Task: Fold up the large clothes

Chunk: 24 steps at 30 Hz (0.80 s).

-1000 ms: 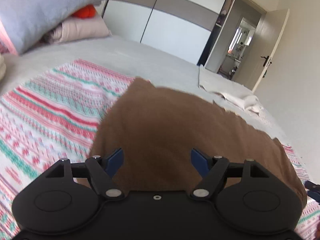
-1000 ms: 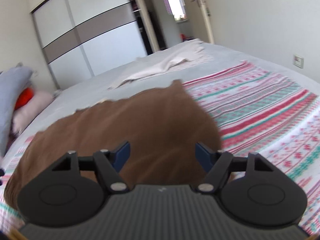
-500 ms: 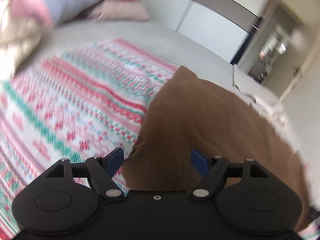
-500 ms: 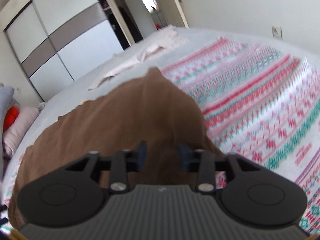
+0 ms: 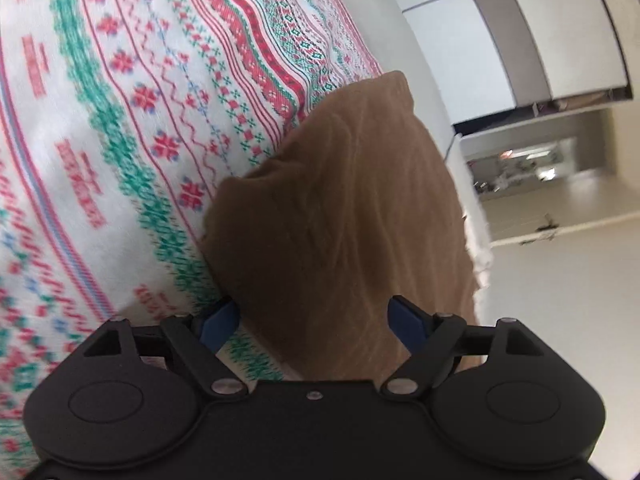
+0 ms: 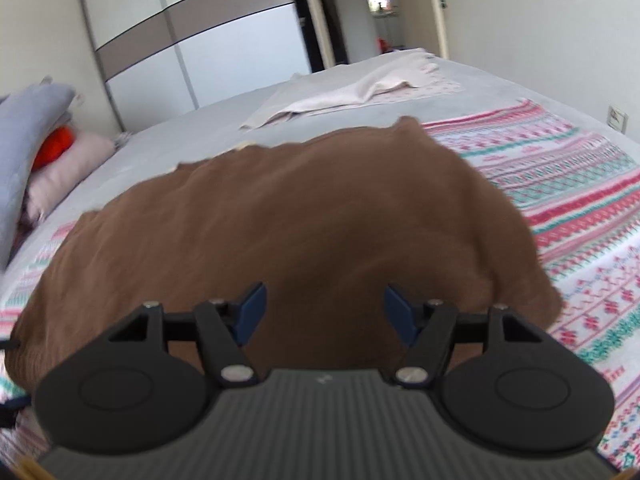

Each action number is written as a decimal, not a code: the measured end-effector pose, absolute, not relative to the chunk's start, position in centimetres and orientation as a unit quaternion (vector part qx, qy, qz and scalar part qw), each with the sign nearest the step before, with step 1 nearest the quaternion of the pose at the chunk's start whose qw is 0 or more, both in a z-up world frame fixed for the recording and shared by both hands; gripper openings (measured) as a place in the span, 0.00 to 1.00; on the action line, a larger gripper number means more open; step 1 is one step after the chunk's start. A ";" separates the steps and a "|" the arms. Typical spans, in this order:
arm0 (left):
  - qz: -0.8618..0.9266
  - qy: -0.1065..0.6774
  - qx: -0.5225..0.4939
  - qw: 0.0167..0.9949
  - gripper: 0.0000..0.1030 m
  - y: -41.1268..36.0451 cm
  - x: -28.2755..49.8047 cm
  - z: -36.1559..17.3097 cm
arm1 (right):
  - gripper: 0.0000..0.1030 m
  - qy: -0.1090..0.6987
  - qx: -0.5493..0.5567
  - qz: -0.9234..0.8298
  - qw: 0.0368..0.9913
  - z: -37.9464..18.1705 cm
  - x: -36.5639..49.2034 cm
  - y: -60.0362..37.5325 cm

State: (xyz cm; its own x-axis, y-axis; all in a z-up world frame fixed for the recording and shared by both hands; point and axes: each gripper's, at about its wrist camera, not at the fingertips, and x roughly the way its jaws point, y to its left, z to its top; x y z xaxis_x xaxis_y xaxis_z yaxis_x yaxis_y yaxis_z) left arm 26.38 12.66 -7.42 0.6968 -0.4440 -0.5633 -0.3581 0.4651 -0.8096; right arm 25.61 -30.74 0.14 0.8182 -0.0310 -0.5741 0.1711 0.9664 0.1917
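Observation:
A large brown garment lies spread on a red, green and white patterned blanket on the bed. It also shows in the left wrist view, where the view is rolled sideways. My left gripper is open at the garment's left corner, with the cloth edge between its blue pads. My right gripper is open and empty just above the garment's near edge on the right side.
The patterned blanket covers a grey bed. A white cloth lies at the far side. Pillows and folded items are stacked at the left. A wardrobe and an open door stand behind.
The left gripper has swung left, dropped toward the garment's corner and rolled sideways. The right gripper closed partway half a second ago and is open again now.

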 end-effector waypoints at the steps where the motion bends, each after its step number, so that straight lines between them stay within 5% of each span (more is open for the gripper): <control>1: -0.027 0.380 -0.521 0.764 0.77 12.4 26.3 -7.6 | 0.63 0.299 0.110 -0.046 0.947 0.1 25.7 -30.1; 16: 0.027 0.273 -0.508 0.817 0.76 8.5 25.9 -8.2 | 0.66 0.302 0.007 0.023 0.953 0.6 26.3 -21.9; 24: 0.076 0.267 -0.466 0.840 0.46 7.2 27.2 -8.8 | 0.66 0.300 0.004 0.046 0.953 0.4 26.9 -20.1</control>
State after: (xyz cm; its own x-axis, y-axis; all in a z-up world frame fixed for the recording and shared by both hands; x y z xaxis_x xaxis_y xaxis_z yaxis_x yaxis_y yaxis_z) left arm 27.17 7.22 -8.75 0.8457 -0.1224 -0.5194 -0.3762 0.5534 -0.7431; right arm 26.90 -20.12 0.43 0.8157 0.0896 -0.5714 -0.0853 0.9958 0.0343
